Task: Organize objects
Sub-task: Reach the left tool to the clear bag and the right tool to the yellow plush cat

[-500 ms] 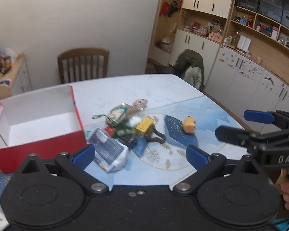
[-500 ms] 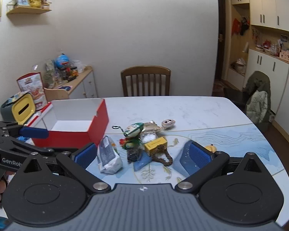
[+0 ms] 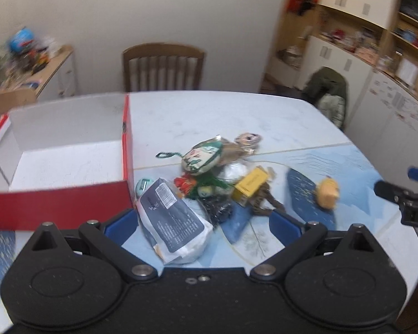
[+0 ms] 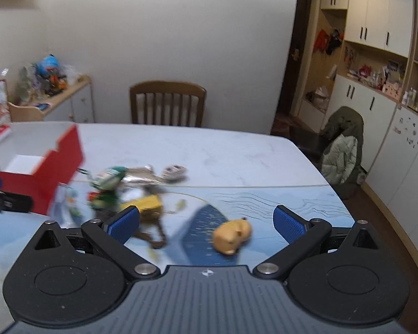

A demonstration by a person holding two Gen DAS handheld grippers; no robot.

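An open red box (image 3: 58,208) with a white inside stands at the table's left; it also shows in the right wrist view (image 4: 61,164). A pile of small things lies beside it: a grey-and-white packet (image 3: 175,222), a green-and-white pouch (image 3: 203,157), a yellow box (image 3: 250,183). An orange toy (image 3: 327,192) lies apart on the right, also in the right wrist view (image 4: 232,235). My left gripper (image 3: 203,224) is open, its jaws either side of the packet. My right gripper (image 4: 206,224) is open above the orange toy.
A wooden chair (image 3: 163,68) stands behind the table. A side cabinet (image 3: 30,80) with clutter is at the left. A chair with a green jacket (image 4: 344,144) and wall cupboards (image 4: 376,64) are on the right. The table edge (image 4: 348,208) runs along the right.
The left gripper has swung left and closer to the pile, the packet now between its jaws. The right gripper has moved right, over the orange toy.
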